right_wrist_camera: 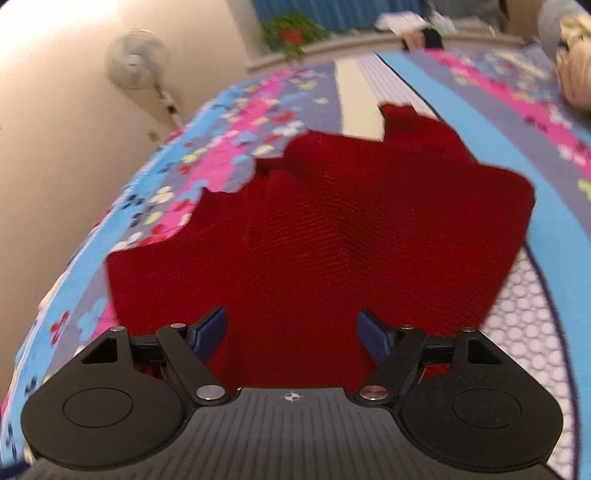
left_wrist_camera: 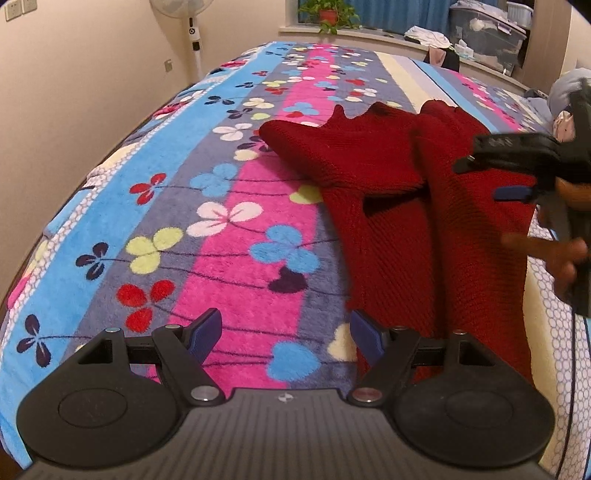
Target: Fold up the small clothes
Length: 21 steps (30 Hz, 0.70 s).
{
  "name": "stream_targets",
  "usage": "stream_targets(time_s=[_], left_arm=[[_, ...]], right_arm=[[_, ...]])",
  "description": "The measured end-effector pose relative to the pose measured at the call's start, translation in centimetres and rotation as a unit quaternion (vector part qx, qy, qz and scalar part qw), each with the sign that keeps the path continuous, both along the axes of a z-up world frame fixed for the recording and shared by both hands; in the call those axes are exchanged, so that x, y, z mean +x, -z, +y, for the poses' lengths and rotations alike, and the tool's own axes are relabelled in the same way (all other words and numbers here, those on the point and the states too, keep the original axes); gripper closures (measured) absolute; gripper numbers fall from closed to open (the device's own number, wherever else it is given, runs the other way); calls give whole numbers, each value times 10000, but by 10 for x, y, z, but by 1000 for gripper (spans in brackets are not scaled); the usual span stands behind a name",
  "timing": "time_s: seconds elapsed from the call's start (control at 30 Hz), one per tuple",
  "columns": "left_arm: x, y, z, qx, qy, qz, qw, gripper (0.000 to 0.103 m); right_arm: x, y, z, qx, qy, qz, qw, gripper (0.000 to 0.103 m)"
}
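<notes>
A: One red knit (left_wrist_camera: 399,192) lies on the bed's blanket (left_wrist_camera: 236,229), rumpled, with ridges running lengthwise and pointed corners at its far edge.

B: Where on the blanket?

A: Right of the pink stripe in the left view; its near end reaches the right finger of the left claw (left_wrist_camera: 286,338). In the right view, which is blurred, the knit (right_wrist_camera: 332,236) fills the centre.

B: State of the claws?

A: Left claw: jaws wide apart, nothing between them, above pink and grey pile. Right claw (right_wrist_camera: 293,334): jaws wide apart, no pad pressing cloth, with the knit beneath and ahead. From the left view the right claw (left_wrist_camera: 491,177) shows at the right margin, a hand (left_wrist_camera: 561,254) on its handle.

B: Surroundings?

A: Fan (left_wrist_camera: 194,33) by the wall, plant (left_wrist_camera: 328,14) on the sill, storage boxes (left_wrist_camera: 487,33) at far right.
</notes>
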<state>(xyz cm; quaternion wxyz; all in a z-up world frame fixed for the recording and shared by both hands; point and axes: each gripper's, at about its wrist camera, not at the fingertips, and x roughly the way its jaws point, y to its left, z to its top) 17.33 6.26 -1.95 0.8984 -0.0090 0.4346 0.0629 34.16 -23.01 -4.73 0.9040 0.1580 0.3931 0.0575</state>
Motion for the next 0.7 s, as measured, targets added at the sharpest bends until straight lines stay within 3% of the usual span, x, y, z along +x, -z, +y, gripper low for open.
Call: stream_targets(time_s=[0.1, 0.17, 0.2, 0.23, 0.3, 0.53, 0.7], left_arm=[[1, -1, 2, -64, 2, -9, 10000, 22], [2, -3, 4, -91, -20, -43, 9999, 22], [2, -4, 5, -102, -38, -54, 9999, 22], [2, -5, 6, -118, -58, -58, 9999, 22], [2, -5, 9, -136, -96, -63, 9998, 22], [-2, -6, 7, -114, -112, -95, 9998, 22], [-9, -9, 1, -123, -23, -169, 9998, 22]], right_arm=[[18, 7, 10, 390, -291, 305, 9983, 26], [22, 11, 27, -308, -507, 530, 9968, 48], [20, 11, 34, -653, -602, 564, 9944, 64], [15, 10, 36, -753, -728, 545, 9930, 78], [1, 1, 31, -533, -812, 419, 9944, 87], [-108, -59, -11, -815, -788, -311, 9931, 91], [-216, -77, -29, -1076, -811, -387, 9901, 91]])
